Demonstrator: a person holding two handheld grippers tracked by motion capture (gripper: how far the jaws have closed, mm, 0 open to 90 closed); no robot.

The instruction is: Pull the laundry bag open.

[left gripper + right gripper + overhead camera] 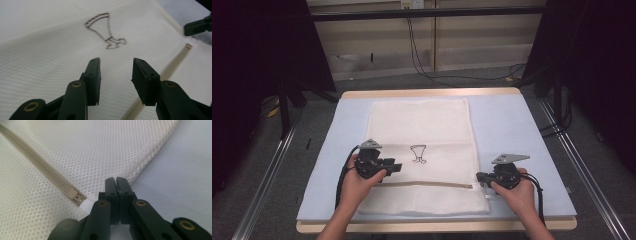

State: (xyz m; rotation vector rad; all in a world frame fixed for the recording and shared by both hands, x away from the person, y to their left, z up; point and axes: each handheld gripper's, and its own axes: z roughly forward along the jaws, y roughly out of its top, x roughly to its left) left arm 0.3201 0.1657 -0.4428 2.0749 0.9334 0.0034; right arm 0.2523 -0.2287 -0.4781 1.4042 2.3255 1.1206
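A white mesh bag (419, 125) lies flat on the table, with a dark outline drawing (417, 153) stitched on its middle. A beige zipper (427, 184) runs across its near part. My left gripper (398, 167) hovers over the bag's left half just beyond the zipper; its jaws stand open with only mesh below them (116, 65), and the drawing (105, 30) lies ahead of them. My right gripper (479, 176) sits at the bag's right edge by the zipper's end. Its jaws are shut (116, 180), right beside the zipper slider (72, 193) and a white tab (85, 206). Whether they pinch any fabric is hidden.
The bag rests on a pale blue mat (512, 130) over a wooden table (432, 93). Bare mat shows on both sides of the bag. Black frame posts (284, 107) and cables (422, 65) stand on the floor beyond the table.
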